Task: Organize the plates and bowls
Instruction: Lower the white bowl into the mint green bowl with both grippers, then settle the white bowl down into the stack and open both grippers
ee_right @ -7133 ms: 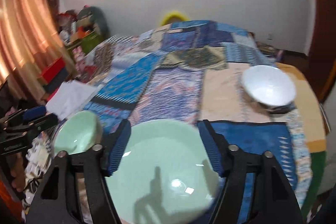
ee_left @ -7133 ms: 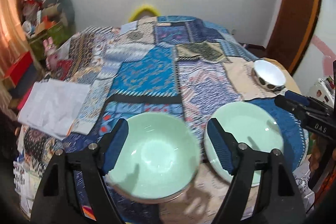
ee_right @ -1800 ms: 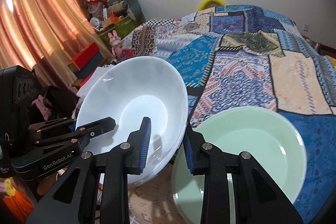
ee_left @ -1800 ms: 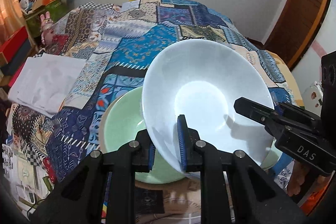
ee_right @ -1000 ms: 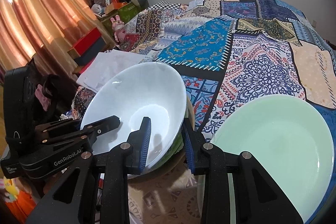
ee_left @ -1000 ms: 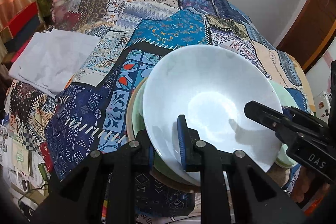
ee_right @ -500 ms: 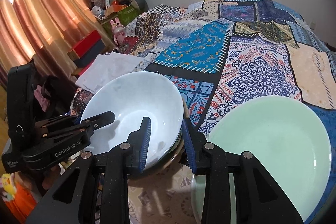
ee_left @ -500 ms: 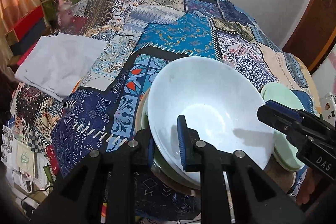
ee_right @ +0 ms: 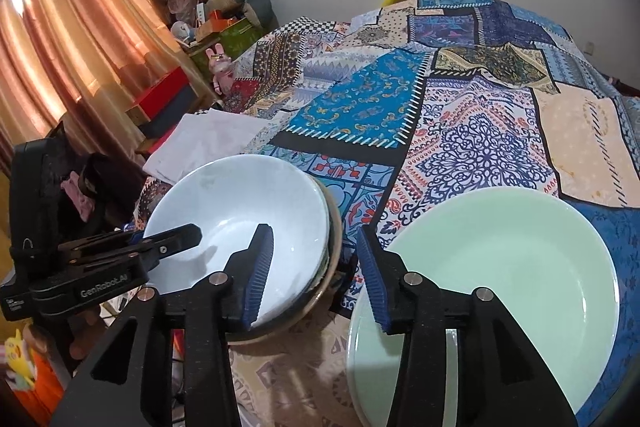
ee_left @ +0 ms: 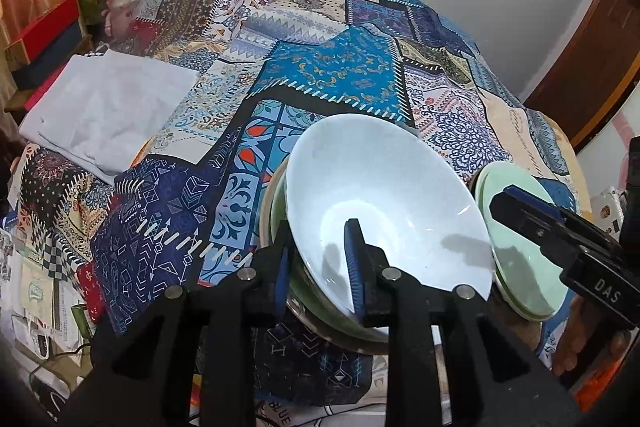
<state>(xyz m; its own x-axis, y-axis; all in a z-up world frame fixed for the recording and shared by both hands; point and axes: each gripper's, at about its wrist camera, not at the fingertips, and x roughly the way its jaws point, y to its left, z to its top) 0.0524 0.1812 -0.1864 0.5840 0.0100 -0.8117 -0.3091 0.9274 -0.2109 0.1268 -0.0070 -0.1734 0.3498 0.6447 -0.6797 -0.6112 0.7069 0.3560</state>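
White bowl (ee_left: 384, 203) sat nested in the green bowl (ee_left: 280, 227) beneath, so my left fingers (ee_left: 320, 267) pinched its rim while my right fingers (ee_right: 316, 275) gaped empty beside it.

Home room, patchwork tablecloth (ee_right: 460, 131), curtains (ee_right: 76, 39), toy clutter (ee_right: 220, 15)

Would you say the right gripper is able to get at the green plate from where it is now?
Probably yes. The right gripper is open and holds nothing, and the green plate lies uncovered on the cloth just beside its fingers. The white bowl sits off to the other side.
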